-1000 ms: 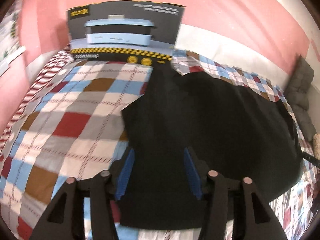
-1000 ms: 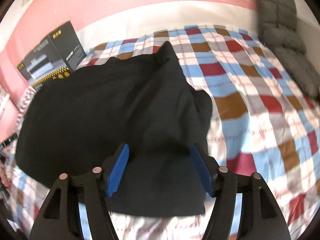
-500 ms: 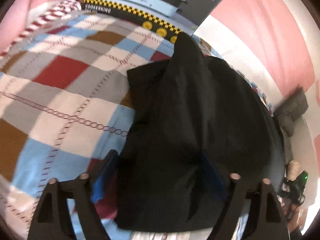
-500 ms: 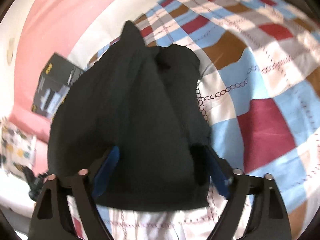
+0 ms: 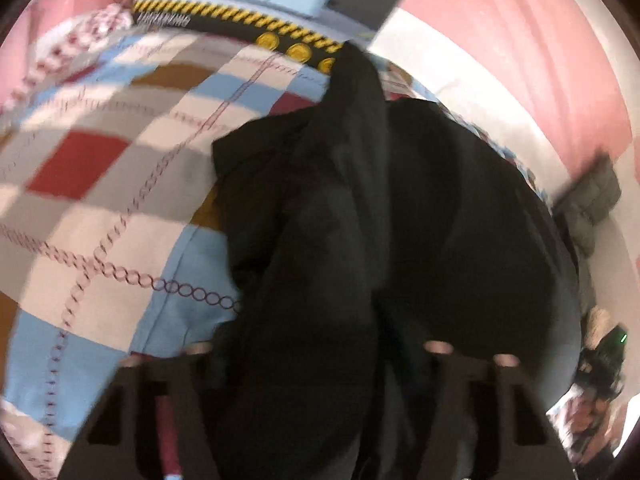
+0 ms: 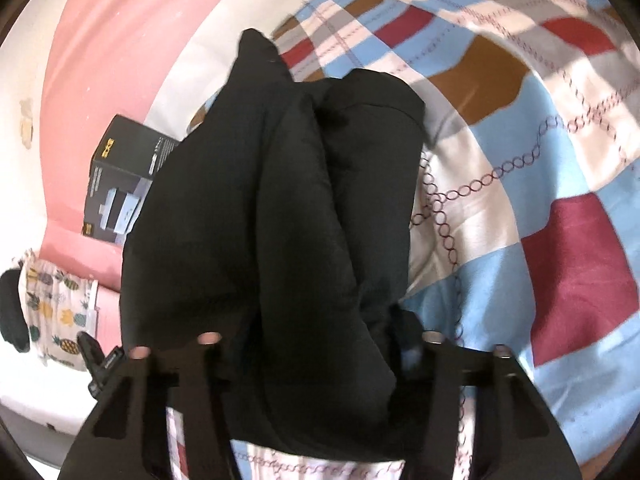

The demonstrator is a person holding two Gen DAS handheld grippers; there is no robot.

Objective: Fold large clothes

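A large black garment [image 5: 360, 220] lies bunched on a checked bedspread [image 5: 100, 208]. In the left wrist view its near edge drapes between and over my left gripper's [image 5: 316, 352] fingers, hiding the pads. In the right wrist view the same black garment [image 6: 280, 208] rises in thick folds from my right gripper [image 6: 316, 344], hiding most of its fingers. The cloth runs up from each gripper as if pinched, but the jaws are covered, so neither grip can be read.
A black appliance box [image 5: 280, 4] stands at the bed's far end against the pink wall; it also shows in the right wrist view [image 6: 120, 184]. A grey cushion [image 5: 588, 204] lies at the right. A pineapple-print cloth [image 6: 52, 312] hangs at the left.
Both grippers have dropped closer to the garment and pulled its near edge up and inward. The flat cloth has gathered into tall folds. The blue pads are now hidden by cloth.
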